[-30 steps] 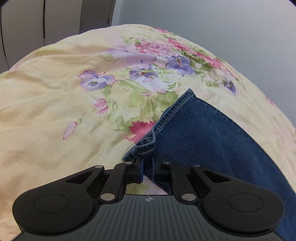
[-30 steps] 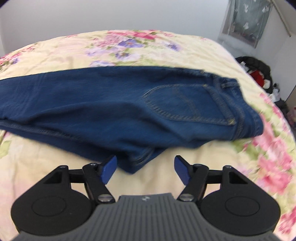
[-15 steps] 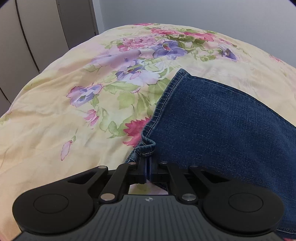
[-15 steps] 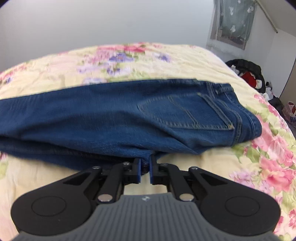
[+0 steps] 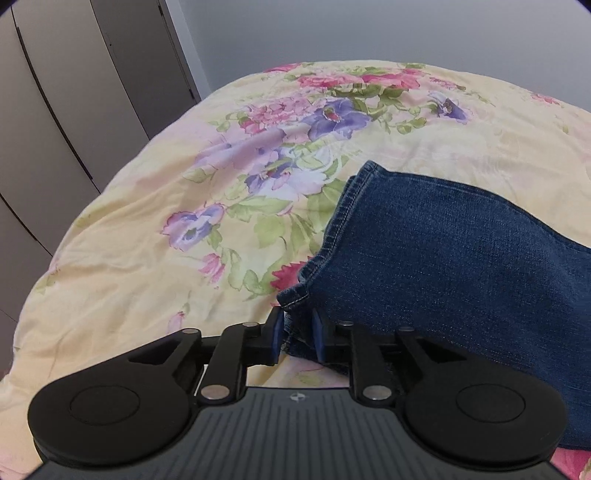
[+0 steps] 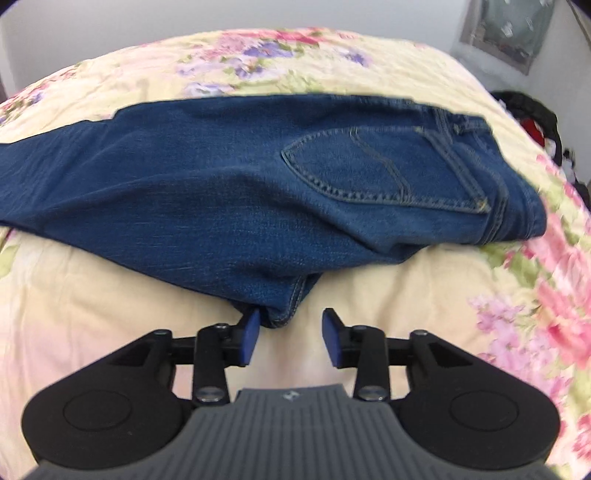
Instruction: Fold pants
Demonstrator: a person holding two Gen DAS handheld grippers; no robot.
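Blue jeans (image 6: 236, 192) lie lengthwise on the floral bedspread (image 6: 92, 314), folded leg on leg, back pocket (image 6: 373, 170) up and waistband to the right. My right gripper (image 6: 290, 332) is open; the crotch point of the jeans sits against its left pad (image 6: 251, 336), apart from the right pad. In the left wrist view the leg hem end (image 5: 424, 251) lies on the spread. My left gripper (image 5: 297, 332) has its jaws slightly apart with the hem corner between the pads, grip loosened.
Grey wardrobe doors (image 5: 74, 110) stand left of the bed (image 5: 147, 258). A dark heap of clothes (image 6: 535, 122) lies off the bed's right side. A wall hanging (image 6: 506, 29) is at the back right.
My right gripper, shut on the crotch half a second ago, has opened and let it go. My left gripper's jaws have parted slightly around the hem corner. The left view has tilted up.
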